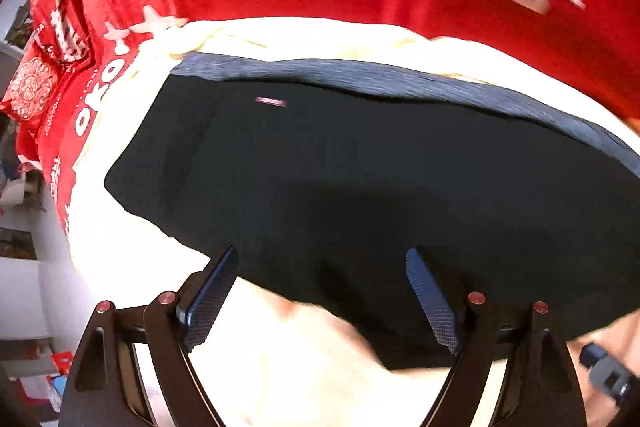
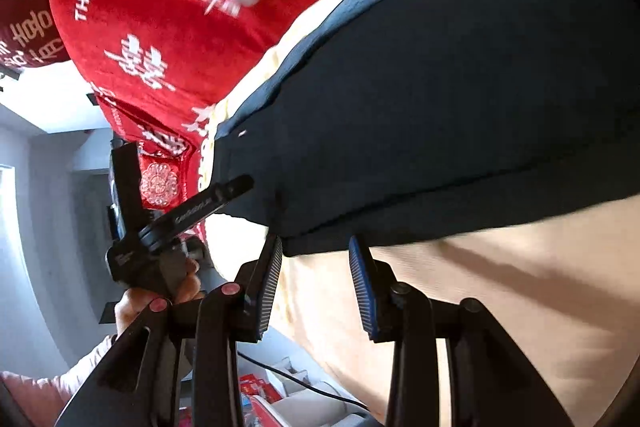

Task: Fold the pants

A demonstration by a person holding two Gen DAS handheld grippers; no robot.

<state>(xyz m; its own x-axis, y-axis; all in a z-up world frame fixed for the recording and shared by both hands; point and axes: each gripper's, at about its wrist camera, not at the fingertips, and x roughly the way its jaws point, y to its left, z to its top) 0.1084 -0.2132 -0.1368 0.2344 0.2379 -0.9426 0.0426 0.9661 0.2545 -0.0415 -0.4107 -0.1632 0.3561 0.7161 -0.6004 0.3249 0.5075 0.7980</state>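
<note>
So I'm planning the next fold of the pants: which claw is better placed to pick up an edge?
Probably the right claw: its open jaws sit just off the near corner of the pants. The left claw, also open, hangs over the middle of the near hem, gripping nothing.

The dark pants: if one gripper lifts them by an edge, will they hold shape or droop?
The dark pants lie flat in soft layers, so they would likely droop. The knit-looking fabric probably grips well. The cream sheet beneath may drag along.
</note>
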